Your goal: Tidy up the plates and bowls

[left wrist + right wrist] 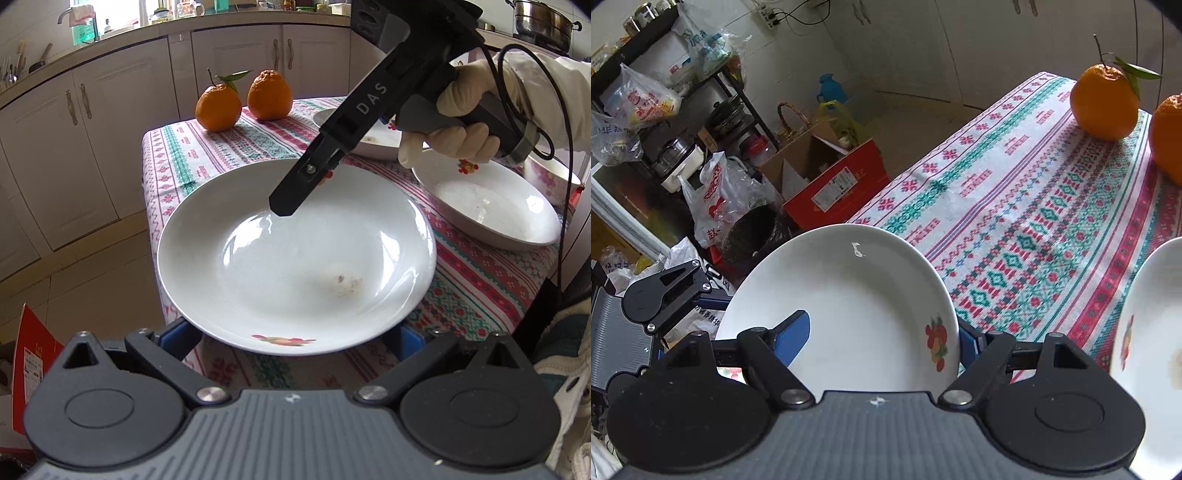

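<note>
On the patterned tablecloth (229,147), a white plate (295,258) is lying at the near corner, two oranges (218,107) sitting behind. The left gripper (295,343) is spreading its jaws apart around the plate's near rim; the right gripper (882,339) is straddling it too, jaws apart.

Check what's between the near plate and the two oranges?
Just patterned tablecloth, bare, between the near plate and the oranges; clearest in the left wrist view.

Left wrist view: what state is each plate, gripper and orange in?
front plate: face up, stained inside
right gripper: open, astride its far rim
left gripper: open at its near rim
second plate: face up on tablecloth
oranges: whole, unpeeled
</note>
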Tool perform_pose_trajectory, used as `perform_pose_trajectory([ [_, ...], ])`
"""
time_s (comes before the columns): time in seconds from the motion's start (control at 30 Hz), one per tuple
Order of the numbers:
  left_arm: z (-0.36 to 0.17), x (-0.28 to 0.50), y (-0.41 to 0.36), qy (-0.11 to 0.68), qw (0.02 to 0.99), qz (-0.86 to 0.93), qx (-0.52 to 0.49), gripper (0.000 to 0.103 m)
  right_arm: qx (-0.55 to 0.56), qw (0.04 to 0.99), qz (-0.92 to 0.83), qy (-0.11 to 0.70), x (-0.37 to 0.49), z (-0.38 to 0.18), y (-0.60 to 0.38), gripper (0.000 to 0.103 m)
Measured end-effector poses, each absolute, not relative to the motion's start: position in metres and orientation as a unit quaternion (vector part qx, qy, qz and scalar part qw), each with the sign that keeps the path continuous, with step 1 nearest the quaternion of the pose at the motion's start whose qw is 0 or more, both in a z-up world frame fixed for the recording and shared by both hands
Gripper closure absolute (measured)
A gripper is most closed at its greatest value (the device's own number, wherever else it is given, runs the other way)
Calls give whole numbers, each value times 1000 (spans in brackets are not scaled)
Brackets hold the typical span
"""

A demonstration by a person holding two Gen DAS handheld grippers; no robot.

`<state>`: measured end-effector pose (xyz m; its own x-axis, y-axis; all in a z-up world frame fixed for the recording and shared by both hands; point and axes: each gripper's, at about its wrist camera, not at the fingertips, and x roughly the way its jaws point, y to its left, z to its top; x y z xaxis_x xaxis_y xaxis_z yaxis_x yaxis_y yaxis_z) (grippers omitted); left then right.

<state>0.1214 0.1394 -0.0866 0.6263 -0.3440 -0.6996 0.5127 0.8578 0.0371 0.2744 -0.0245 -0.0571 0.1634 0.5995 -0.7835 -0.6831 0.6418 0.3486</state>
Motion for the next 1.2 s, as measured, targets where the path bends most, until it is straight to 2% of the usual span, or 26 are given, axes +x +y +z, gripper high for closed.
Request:
perform_pose_trajectory([
  [0.73, -89, 168, 138, 349, 894, -252, 127, 1, -38, 786, 383, 484, 321, -63, -30, 18],
  [1.2, -88, 172, 135, 350, 890, -260, 130, 1, -43, 792, 376, 479, 320, -64, -31, 13],
])
